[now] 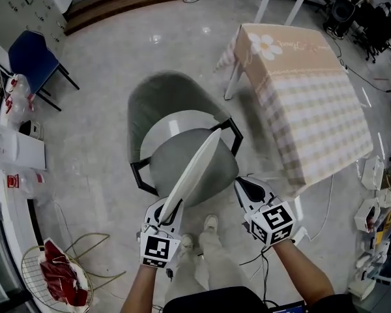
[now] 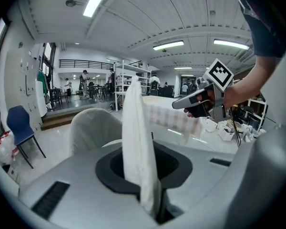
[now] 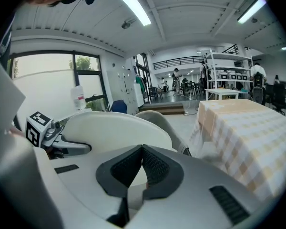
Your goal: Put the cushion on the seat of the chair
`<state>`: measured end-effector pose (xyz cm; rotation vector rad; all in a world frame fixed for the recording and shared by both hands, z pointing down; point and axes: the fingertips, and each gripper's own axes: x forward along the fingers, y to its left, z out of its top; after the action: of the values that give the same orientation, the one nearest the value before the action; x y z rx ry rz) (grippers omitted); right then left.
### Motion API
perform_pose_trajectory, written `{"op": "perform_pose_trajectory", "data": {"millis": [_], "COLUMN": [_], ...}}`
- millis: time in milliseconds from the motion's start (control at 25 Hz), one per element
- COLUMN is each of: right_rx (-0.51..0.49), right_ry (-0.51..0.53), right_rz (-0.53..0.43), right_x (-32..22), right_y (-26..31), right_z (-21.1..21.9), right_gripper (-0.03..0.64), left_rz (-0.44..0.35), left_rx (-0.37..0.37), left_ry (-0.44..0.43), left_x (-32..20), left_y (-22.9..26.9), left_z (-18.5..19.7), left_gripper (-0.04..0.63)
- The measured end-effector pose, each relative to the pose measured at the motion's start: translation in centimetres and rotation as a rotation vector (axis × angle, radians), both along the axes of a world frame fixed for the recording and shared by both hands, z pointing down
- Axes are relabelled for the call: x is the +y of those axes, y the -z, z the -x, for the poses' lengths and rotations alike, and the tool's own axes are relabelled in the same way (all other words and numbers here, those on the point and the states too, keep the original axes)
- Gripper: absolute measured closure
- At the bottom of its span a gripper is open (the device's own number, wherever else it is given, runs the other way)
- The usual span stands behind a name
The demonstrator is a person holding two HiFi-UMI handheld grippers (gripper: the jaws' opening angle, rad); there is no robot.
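Note:
A round white cushion (image 1: 197,167) stands on edge over the grey chair (image 1: 161,95) with black arms. My left gripper (image 1: 169,212) is shut on its near rim. In the left gripper view the cushion (image 2: 135,128) rises as a thin upright slab out of the left gripper's (image 2: 144,157) closed jaws, with the chair's backrest (image 2: 92,128) behind it. My right gripper (image 1: 240,184) is beside the cushion's right face, near the seat (image 1: 216,173); its jaws meet at the tips with nothing in them. In the right gripper view the right gripper (image 3: 142,148) has the cushion's broad face (image 3: 112,130) to its left.
A table with a checked cloth (image 1: 313,103) stands right of the chair. A blue chair (image 1: 31,57) is at the far left, a wire basket (image 1: 36,256) with red stuff at the lower left. My shoes (image 1: 199,237) are just in front of the chair.

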<state>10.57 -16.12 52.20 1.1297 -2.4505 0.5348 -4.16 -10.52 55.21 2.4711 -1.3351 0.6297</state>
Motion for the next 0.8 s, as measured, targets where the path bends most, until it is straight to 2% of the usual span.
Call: {"op": "perform_pose_trajectory", "data": {"millis": [400,600,800], "right_rx": [-0.012,-0.017,-0.026], "right_ry": [-0.019,-0.024,-0.027], "right_rz": [0.024,0.015,0.015], "right_x": [-0.6,-1.4,-1.2], "right_y": [-3.4,-4.3,-5.5], "right_z": [-0.1,0.1,0.4], "right_gripper": [0.6,0.6,0.6], "left_rz": [0.023,0.028,0.041], "left_rx": [0.01,0.048,0.1], "left_ry": [-0.007,-0.022,-0.084], "left_x": [-1.2,-1.4,-1.4], "left_y": [-2.2,-3.0,-3.5], "left_z": [0.2,-0.4,-1.8], "left_gripper": [0.531,0.529,0.529]}}
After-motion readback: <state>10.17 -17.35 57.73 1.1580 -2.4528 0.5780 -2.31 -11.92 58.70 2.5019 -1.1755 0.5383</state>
